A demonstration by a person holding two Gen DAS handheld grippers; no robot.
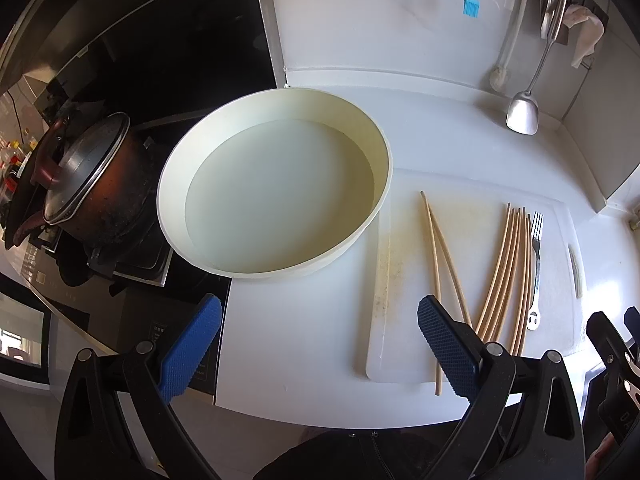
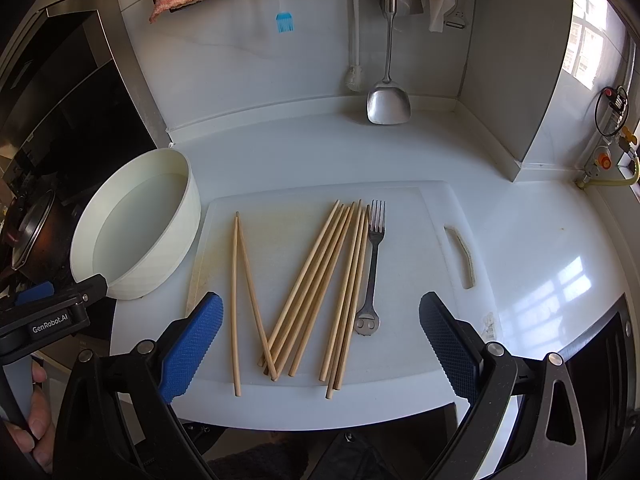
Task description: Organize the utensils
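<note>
Several wooden chopsticks (image 2: 316, 284) lie fanned out on a white cutting board (image 2: 416, 236), with a metal fork (image 2: 373, 264) at their right side. A separate pair of chopsticks (image 2: 240, 280) lies to the left. A round cream basin (image 2: 160, 264) stands empty left of the board. My right gripper (image 2: 320, 344) hovers open above the near ends of the chopsticks. My left gripper (image 1: 320, 348) is open over the counter in front of the basin (image 1: 372, 232); the chopsticks (image 1: 508, 268) and fork (image 1: 536, 264) lie to its right on the board (image 1: 404, 352).
A dark pot (image 1: 92, 184) sits on the stove left of the basin. A steel spatula (image 2: 388, 100), a blue brush (image 2: 284, 20), a white brush and cloths hang on the back wall. A person's hand (image 2: 32, 408) holds the left gripper's handle.
</note>
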